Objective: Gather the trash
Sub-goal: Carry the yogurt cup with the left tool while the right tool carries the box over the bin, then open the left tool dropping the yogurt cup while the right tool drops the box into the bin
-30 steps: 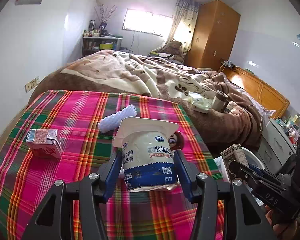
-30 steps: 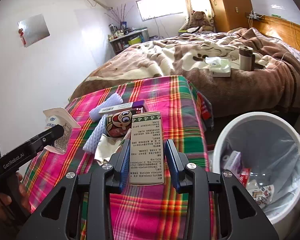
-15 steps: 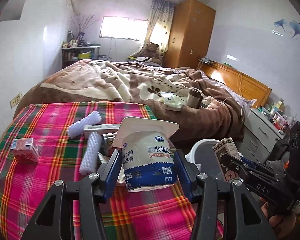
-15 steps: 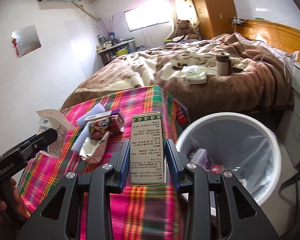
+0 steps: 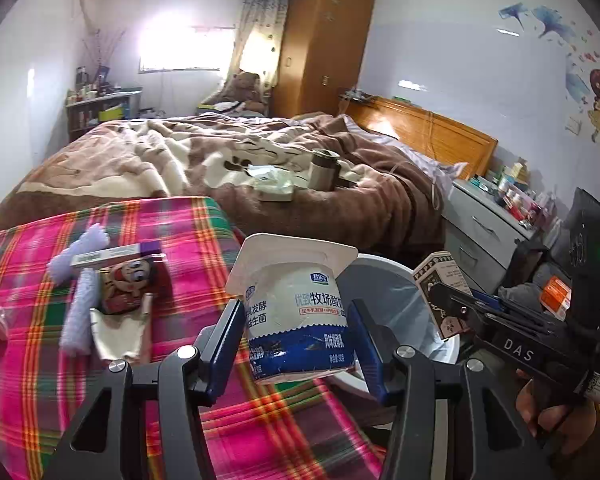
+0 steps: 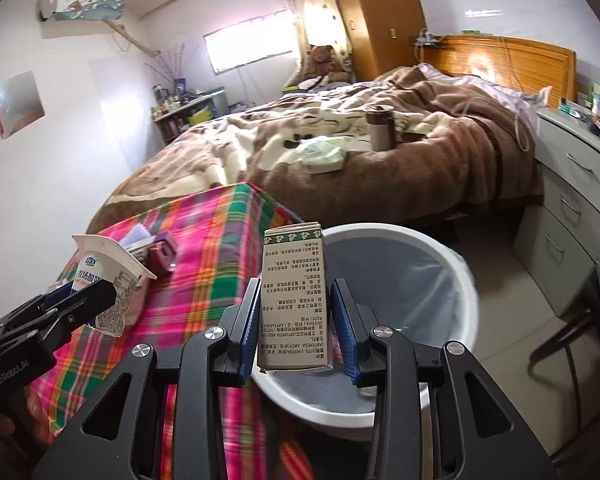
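My left gripper [image 5: 296,330] is shut on a white and blue yogurt cup [image 5: 296,312], held upright over the plaid table's right edge, beside the white trash bin [image 5: 396,276]. My right gripper [image 6: 296,316] is shut on a beige printed carton [image 6: 294,300], held upright over the near rim of the trash bin [image 6: 464,276]. In the left wrist view the carton [image 5: 440,292] and right gripper [image 5: 452,300] hang over the bin. The yogurt cup [image 6: 104,284] and left gripper [image 6: 80,304] appear at the left of the right wrist view.
On the plaid tablecloth [image 5: 40,380] lie a cartoon-face wrapper [image 5: 128,284], white foam sleeves [image 5: 78,312] and a purple-ended box [image 5: 116,252]. A bed with a brown blanket [image 6: 380,168] stands behind. A grey drawer unit [image 6: 572,208] is right of the bin.
Both grippers have swung right with their loads, from over the table toward the bin. The carton now hangs over the bin's rim and the cup has reached the table's edge.
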Action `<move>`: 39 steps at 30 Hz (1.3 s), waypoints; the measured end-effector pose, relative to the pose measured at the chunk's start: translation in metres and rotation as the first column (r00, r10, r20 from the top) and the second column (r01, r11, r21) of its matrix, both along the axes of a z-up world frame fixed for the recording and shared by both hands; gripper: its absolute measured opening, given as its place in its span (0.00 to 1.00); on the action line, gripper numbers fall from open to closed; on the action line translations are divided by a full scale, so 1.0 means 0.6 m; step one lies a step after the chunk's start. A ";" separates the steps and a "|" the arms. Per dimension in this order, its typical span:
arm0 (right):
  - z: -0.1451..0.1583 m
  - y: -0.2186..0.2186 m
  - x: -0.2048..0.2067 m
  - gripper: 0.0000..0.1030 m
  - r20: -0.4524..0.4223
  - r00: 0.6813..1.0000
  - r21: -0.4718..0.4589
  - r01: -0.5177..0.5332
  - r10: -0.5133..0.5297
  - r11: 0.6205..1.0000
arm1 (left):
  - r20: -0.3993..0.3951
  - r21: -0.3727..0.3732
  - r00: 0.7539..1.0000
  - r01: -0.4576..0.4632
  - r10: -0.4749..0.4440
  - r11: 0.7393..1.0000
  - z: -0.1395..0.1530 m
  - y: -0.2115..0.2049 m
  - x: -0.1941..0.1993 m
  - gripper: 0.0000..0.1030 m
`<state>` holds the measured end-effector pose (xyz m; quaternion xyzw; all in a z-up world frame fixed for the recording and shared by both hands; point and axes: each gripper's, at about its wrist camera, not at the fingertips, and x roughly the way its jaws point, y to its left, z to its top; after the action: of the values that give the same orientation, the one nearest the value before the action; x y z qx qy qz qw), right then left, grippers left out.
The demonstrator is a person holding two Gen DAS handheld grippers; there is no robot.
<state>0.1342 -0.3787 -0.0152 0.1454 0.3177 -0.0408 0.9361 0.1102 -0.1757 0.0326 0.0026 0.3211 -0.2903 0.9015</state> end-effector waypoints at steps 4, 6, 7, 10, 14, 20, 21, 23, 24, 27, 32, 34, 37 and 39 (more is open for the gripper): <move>-0.012 -0.021 0.000 0.35 -0.026 0.999 -0.002 0.023 -0.023 1.000 | -0.012 0.006 0.999 0.045 -0.045 0.999 -0.008 -0.040 0.001 0.52; -0.018 -0.032 0.001 0.35 -0.039 0.999 -0.001 0.028 -0.028 1.000 | -0.010 0.017 0.998 0.070 -0.070 0.997 -0.013 -0.062 0.002 0.52; -0.022 -0.038 0.002 0.35 -0.047 0.998 -0.001 0.035 -0.035 0.999 | -0.017 0.020 0.997 0.079 -0.078 0.997 -0.017 -0.073 0.003 0.52; -0.032 -0.051 0.005 0.35 -0.068 0.997 0.002 0.047 -0.047 0.999 | -0.040 0.026 0.994 0.101 -0.100 0.995 -0.030 -0.100 0.011 0.52; -0.042 -0.066 0.008 0.35 -0.094 0.994 -0.004 0.060 -0.060 0.998 | -0.051 0.048 0.992 0.116 -0.114 0.992 -0.045 -0.129 0.016 0.52; -0.056 -0.084 0.013 0.35 -0.131 0.989 -0.007 0.070 -0.070 0.998 | -0.070 0.065 0.988 0.143 -0.138 0.988 -0.058 -0.158 0.021 0.52; -0.057 -0.085 0.014 0.35 -0.133 0.989 -0.006 0.071 -0.071 0.997 | -0.077 0.066 0.986 0.150 -0.145 0.987 -0.061 -0.163 0.023 0.52; -0.059 -0.088 0.014 0.35 -0.139 0.988 -0.010 0.072 -0.073 0.997 | -0.088 0.066 0.985 0.153 -0.147 0.986 -0.065 -0.168 0.027 0.52; -0.058 -0.089 0.014 0.35 -0.140 0.987 -0.013 0.073 -0.074 0.997 | -0.090 0.063 0.985 0.155 -0.149 0.986 -0.066 -0.170 0.028 0.52; -0.061 -0.090 0.016 0.35 -0.155 0.984 -0.030 0.083 -0.087 0.996 | -0.092 0.058 0.984 0.161 -0.155 0.985 -0.066 -0.172 0.031 0.53; -0.062 -0.093 0.014 0.46 -0.162 0.981 -0.032 0.101 -0.105 0.994 | -0.088 0.048 0.986 0.148 -0.143 0.988 -0.063 -0.162 0.032 0.61; -0.059 -0.093 0.012 0.59 -0.154 0.983 -0.026 0.102 -0.104 0.994 | -0.090 0.044 0.987 0.139 -0.134 0.989 -0.062 -0.154 0.033 0.61; -0.053 -0.085 0.011 0.59 -0.144 0.985 -0.027 0.090 -0.093 0.996 | -0.084 0.035 0.989 0.128 -0.125 0.991 -0.057 -0.141 0.033 0.61; -0.050 -0.079 0.013 0.59 -0.143 0.986 -0.038 0.083 -0.087 0.996 | -0.084 0.028 0.990 0.119 -0.116 0.993 -0.053 -0.131 0.034 0.62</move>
<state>0.1419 -0.4259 -0.0455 0.1406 0.3773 -0.0961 0.9103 0.1304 -0.2540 0.0008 0.0242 0.3619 -0.3373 0.8687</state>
